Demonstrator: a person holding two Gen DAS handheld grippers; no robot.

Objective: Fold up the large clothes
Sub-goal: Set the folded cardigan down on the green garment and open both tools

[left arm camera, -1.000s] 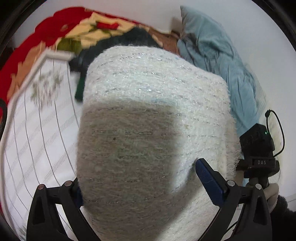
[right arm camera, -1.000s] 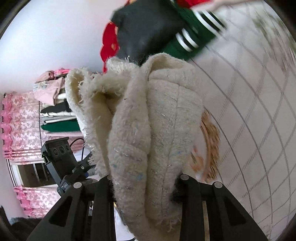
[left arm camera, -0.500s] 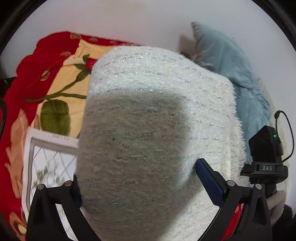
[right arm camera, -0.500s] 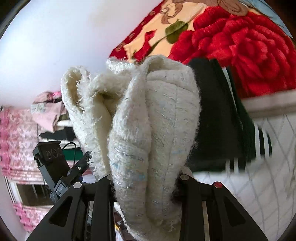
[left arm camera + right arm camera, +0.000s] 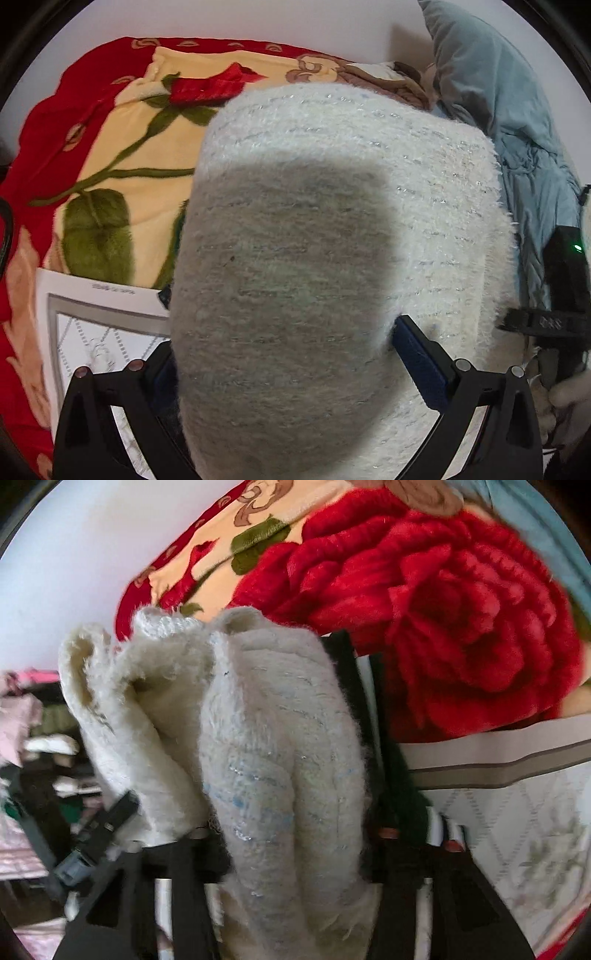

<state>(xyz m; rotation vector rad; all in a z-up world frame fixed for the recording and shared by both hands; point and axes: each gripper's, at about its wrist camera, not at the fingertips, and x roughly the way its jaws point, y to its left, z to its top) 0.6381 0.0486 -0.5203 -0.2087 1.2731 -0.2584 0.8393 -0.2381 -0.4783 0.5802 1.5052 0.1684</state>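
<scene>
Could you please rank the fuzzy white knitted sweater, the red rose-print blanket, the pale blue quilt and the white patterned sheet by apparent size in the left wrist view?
1. Fuzzy white knitted sweater, though closeness to the camera inflates it.
2. Red rose-print blanket.
3. Pale blue quilt.
4. White patterned sheet, mostly hidden.

The right gripper (image 5: 291,856) clamps a bunched cream knit garment (image 5: 258,746) filling the frame's centre. A red rose blanket (image 5: 443,602) spreads across the upper right, a patterned white sheet (image 5: 517,812) at lower right.

Rose blanket (image 5: 122,155), blue pillow (image 5: 491,96), patterned sheet (image 5: 517,812).
</scene>
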